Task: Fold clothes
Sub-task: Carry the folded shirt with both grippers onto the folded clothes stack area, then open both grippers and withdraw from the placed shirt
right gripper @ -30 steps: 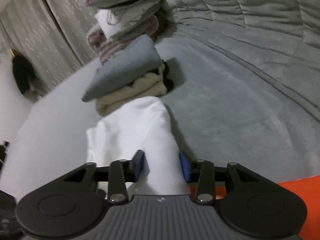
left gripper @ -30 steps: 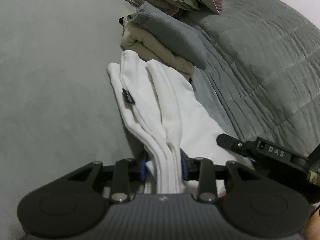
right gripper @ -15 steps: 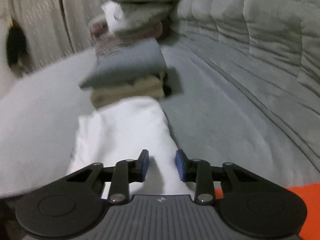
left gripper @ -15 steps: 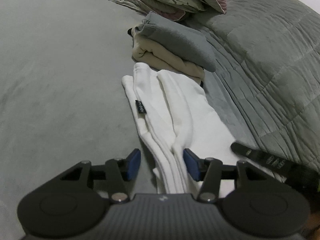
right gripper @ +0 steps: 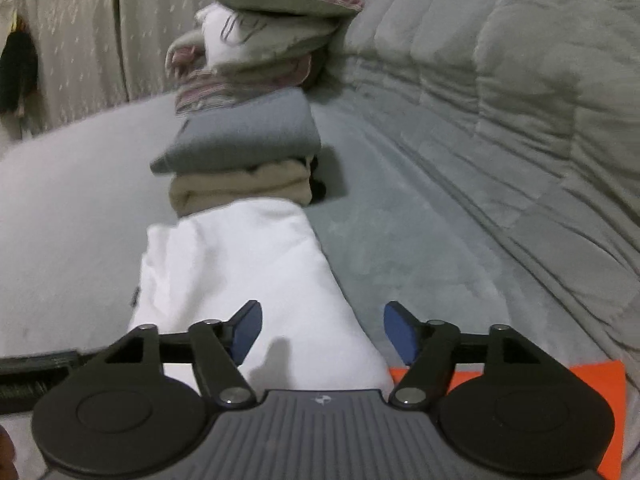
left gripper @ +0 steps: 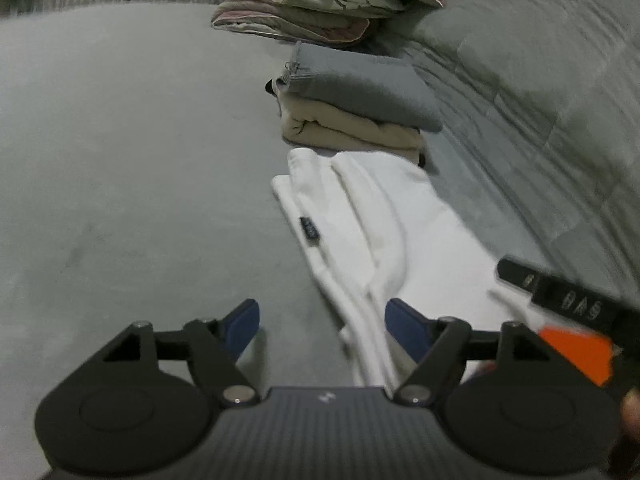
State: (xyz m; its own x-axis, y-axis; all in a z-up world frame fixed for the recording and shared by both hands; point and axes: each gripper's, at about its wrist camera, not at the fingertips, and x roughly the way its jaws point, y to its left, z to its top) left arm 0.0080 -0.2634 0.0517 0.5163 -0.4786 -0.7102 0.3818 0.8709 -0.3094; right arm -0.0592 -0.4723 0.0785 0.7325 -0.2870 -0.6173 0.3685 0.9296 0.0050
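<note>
1. As far as both wrist views show, the white garment (left gripper: 384, 232) lies on the grey bed surface (left gripper: 120, 168) as a long narrow strip, its sides already laid over the middle in lengthwise folds.
2. Its far end reaches toward 12 o'clock and comes just beside the stack; whether they touch I cannot tell. A small dark label (left gripper: 309, 229) sits on its edge at the 9 o'clock side.
3. At 12 o'clock from the strip stands a stack of folded clothes: a grey garment (left gripper: 360, 88) on top of a beige garment (left gripper: 352, 128). Further behind is a pile of bedding (left gripper: 320, 4), and a quilted grey blanket (left gripper: 560, 80) rises at 3 o'clock.
4. The left gripper (left gripper: 322, 330) is released, its jaws wide apart, over the near end of the strip. One blue pad is over the bare bed and the other is over the cloth.
5. The right gripper (right gripper: 322, 332) is also released, with the near end of the strip partly between its jaws but not pinched.
6. My judgement: two pieces look finished, while the white one has its lengthwise folds only. A crosswise fold, and perhaps placing on the stack, seems to remain.
</note>
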